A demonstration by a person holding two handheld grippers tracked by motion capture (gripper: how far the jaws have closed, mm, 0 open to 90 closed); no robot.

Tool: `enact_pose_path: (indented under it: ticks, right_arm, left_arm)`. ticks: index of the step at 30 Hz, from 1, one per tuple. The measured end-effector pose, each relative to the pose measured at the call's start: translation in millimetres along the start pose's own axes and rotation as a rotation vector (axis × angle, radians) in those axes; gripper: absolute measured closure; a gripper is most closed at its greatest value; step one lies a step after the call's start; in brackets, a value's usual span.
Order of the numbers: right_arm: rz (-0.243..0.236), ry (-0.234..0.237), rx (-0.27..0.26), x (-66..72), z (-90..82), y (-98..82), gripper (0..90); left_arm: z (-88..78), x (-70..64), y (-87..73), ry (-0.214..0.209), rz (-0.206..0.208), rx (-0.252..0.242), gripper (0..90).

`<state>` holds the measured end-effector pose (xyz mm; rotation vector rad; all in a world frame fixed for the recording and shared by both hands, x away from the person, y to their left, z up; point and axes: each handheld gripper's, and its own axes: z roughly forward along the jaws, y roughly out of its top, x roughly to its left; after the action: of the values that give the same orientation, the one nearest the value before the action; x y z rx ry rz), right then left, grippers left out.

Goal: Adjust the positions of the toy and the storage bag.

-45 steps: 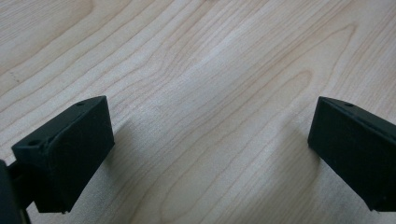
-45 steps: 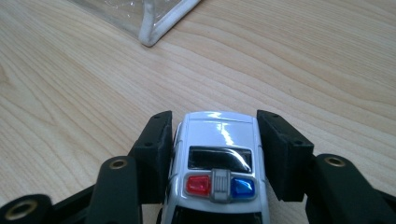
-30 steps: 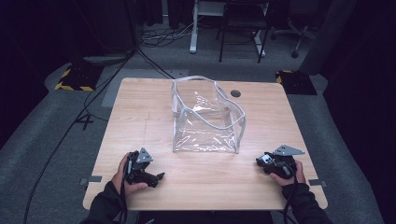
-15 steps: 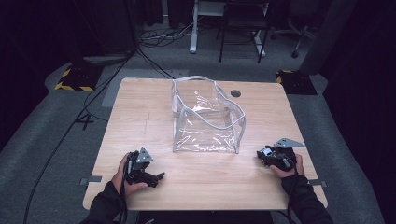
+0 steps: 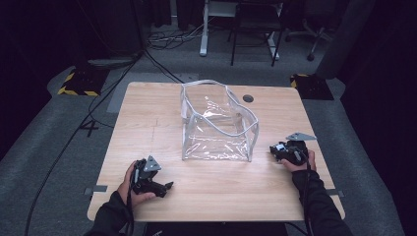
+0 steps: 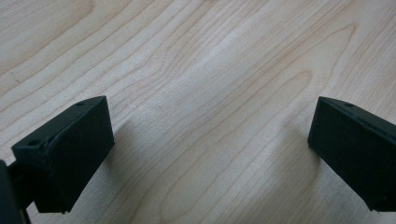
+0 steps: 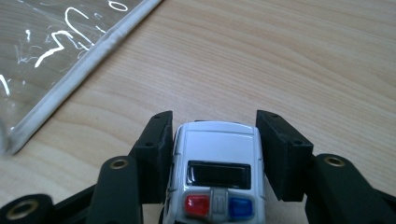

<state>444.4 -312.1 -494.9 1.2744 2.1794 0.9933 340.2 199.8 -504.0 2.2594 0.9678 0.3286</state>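
The right tongs [image 7: 212, 140] are clamped on a toy car [image 7: 217, 175], a white one with a red and a blue light on its roof, one jaw flat against each flank; in the high view those tongs [image 5: 275, 150] sit low over the desk [image 5: 147, 123] just beside the right side of the clear bag [image 5: 216, 123], which stands open-topped mid-desk. The step in hand looks like carrying the car into that bag. To do it well, keep the squeeze even so the smooth body does not slide forward out of the jaws, and lift straight up before moving sideways: the bag's white-piped edge [image 7: 84, 65] lies close ahead and to the left, and a low sweep would likely catch it and push the light bag along. Clear the rim, come over the opening, lower until the wheels are near the bottom, and only then let go. The left tongs [image 6: 210, 154] stand wide apart over bare wood, gripping nothing, near the front left of the desk [image 5: 157, 184]; they could steady the bag's rim if it leans.
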Motion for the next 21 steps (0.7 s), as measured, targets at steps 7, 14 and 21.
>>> enact_pose_path:
  ticks: [7,14,21]
  right_arm:
    - [0.000,-0.018,0.019,-1.9,16.4,14.4,48.5]
    - [0.013,-0.035,0.034,-2.7,26.8,21.4,48.5]
    - [0.040,-0.036,0.029,-4.8,31.9,25.0,48.1]
  left_arm:
    - [0.0,0.0,0.0,0.000,0.000,0.000,0.4]
    - [-0.1,0.0,0.0,0.003,0.000,0.000,0.4]
    - [0.0,0.0,0.0,0.000,0.000,0.000,0.4]
